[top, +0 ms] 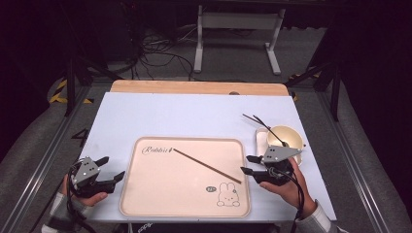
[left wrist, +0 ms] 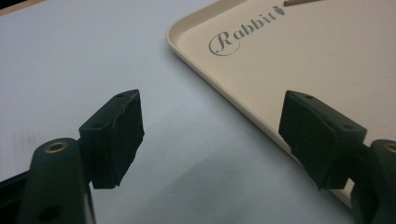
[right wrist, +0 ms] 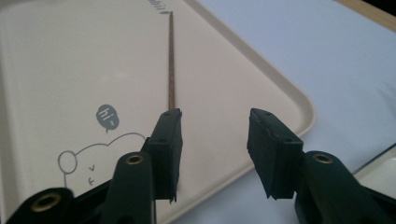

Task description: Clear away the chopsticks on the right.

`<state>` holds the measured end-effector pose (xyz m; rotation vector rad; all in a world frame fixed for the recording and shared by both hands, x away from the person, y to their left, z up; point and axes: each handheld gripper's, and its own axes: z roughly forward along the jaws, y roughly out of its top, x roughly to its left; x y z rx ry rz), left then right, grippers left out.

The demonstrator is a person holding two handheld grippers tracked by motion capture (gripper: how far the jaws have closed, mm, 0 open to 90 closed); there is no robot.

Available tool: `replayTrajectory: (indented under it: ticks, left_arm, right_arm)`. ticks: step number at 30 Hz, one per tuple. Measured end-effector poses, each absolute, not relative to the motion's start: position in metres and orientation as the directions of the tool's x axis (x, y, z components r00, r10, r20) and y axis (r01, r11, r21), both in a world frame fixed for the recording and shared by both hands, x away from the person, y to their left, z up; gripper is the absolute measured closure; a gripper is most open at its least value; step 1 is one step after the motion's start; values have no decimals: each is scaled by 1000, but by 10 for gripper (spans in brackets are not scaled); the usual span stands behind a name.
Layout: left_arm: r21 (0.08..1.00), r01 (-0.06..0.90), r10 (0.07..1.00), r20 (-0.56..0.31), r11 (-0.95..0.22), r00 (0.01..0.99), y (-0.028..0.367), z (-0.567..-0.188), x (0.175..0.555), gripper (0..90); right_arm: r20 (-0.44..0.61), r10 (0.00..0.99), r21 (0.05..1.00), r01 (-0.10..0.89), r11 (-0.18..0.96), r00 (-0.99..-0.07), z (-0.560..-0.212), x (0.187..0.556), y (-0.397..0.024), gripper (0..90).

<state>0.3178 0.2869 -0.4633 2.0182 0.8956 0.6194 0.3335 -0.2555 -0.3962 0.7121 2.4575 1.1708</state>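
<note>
Your right tool [top: 248,165], half open and empty, sits just off the chopstick's [top: 206,166] near end, its long axis running diagonally away across the tray [top: 145,204]; left tool [top: 111,169] wide, farther

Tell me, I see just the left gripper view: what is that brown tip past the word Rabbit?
Observer: It is one end of a chopstick that lies slantwise across the tray.
Operator: Is anything holding it?
Observer: No. The right gripper is open beside the stick's other end, and the stick is not between its jaws.
Operator: Is there anything else on the table?
Observer: A bowl stands to the right of the tray, with dark sticks poking out of it.
</note>
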Motion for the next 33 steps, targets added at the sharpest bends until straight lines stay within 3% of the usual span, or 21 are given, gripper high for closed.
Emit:
replayTrajectory:
  ticks: [12,33]
  left_arm:
    - [836,370,773,97,-404,627,287,-464,318,223]
    - [832,374,773,98,-409,627,286,-464,319,218]
  right_arm:
    - [-112,684,848,289,443,-721,-369,337,-293,388]
    - [-64,887,915,329,235,-456,-365,343,-395,491]
